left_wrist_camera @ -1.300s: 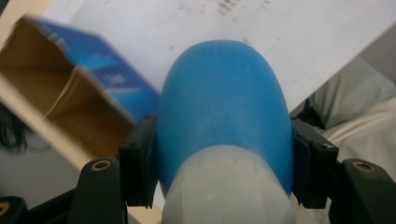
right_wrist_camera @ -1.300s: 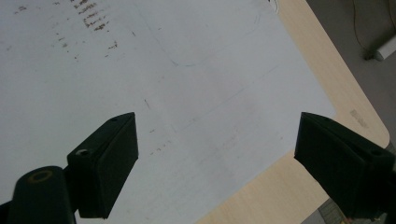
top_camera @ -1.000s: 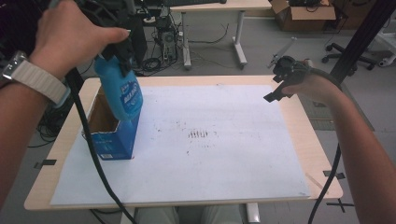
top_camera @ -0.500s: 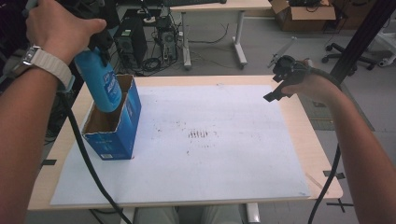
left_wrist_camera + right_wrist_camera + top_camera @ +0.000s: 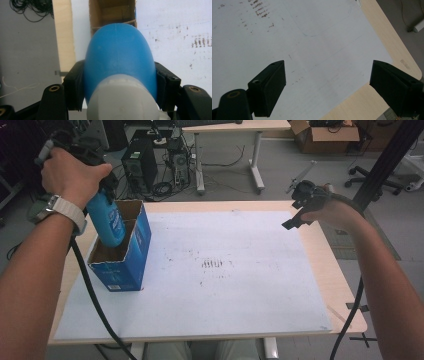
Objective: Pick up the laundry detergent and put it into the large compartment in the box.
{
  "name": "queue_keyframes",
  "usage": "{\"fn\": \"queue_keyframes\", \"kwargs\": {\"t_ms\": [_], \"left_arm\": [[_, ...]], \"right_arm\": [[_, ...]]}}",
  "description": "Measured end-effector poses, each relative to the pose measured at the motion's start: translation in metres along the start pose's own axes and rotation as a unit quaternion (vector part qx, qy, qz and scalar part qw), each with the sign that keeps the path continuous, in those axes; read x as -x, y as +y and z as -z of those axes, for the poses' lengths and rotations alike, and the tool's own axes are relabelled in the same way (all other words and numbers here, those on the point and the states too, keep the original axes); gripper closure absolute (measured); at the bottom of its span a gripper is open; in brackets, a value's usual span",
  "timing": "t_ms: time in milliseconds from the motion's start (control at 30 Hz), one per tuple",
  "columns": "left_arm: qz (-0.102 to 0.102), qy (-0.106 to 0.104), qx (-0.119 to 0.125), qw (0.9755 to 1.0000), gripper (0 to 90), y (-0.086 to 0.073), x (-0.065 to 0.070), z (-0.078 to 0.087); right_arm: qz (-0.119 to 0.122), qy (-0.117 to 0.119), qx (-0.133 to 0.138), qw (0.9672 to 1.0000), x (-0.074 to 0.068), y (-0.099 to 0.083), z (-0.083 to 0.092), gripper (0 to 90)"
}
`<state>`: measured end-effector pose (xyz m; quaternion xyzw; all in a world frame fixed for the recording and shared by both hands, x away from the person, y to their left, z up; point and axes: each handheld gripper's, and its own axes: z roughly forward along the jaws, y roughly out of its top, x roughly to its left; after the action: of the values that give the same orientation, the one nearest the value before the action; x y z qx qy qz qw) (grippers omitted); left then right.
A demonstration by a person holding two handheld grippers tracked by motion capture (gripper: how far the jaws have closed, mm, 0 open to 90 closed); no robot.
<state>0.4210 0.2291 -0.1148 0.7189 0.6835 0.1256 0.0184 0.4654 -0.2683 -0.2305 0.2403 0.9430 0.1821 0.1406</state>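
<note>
1. High view showed my left gripper clamped on a blue bottle, its lower end inside the open blue carton at about nine o'clock on the worktop.
2. Left gripper view had both pads pressed against the bottle's sides, its white cap nearest the camera, the carton's cardboard interior at twelve o'clock.
3. My right gripper hung above the white sheet at about two o'clock, jaws spread wide with nothing between them.
</note>
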Motion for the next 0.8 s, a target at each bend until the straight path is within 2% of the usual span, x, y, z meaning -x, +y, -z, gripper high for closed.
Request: {"fn": "queue_keyframes", "kwargs": {"t_ms": [33,100,133,200,233,267,367,400,800], "left_arm": [[-0.002,-0.002,0.001,1.0000,37.6,-0.001,-0.001,-0.011],[-0.002,-0.002,0.000,1.0000,37.6,-0.001,-0.001,-0.016],[-0.008,-0.001,-0.004,1.0000,37.6,-0.001,-0.001,-0.028],[-0.007,-0.002,-0.004,1.0000,37.6,-0.002,-0.001,-0.032],[-0.009,-0.004,-0.006,0.9999,37.6,-0.002,-0.001,-0.044],[-0.009,-0.004,-0.006,0.9999,37.6,-0.002,-0.001,-0.044],[-0.012,-0.002,-0.006,0.9999,37.6,-0.004,-0.002,-0.064],[-0.012,-0.002,-0.006,0.9999,37.6,-0.004,-0.002,-0.064],[-0.025,0.004,-0.001,0.9997,37.5,-0.015,0.000,-0.110]], "right_arm": [[-0.001,0.001,0.000,1.0000,0.000,0.000,0.000,13.4],[-0.002,0.000,-0.002,1.0000,0.000,0.000,-0.001,13.4],[-0.002,0.000,-0.003,1.0000,0.000,0.000,-0.001,13.4],[-0.002,0.000,-0.002,1.0000,0.000,0.000,-0.002,13.5],[-0.003,0.000,-0.003,1.0000,0.000,-0.001,-0.002,13.4],[-0.003,0.000,-0.003,1.0000,0.000,-0.001,-0.002,13.4],[-0.005,0.001,-0.004,1.0000,0.001,-0.002,-0.003,13.4],[-0.005,0.001,-0.004,1.0000,0.001,-0.002,-0.003,13.4],[-0.006,0.002,-0.008,0.9999,0.001,-0.003,-0.008,13.4]]}}
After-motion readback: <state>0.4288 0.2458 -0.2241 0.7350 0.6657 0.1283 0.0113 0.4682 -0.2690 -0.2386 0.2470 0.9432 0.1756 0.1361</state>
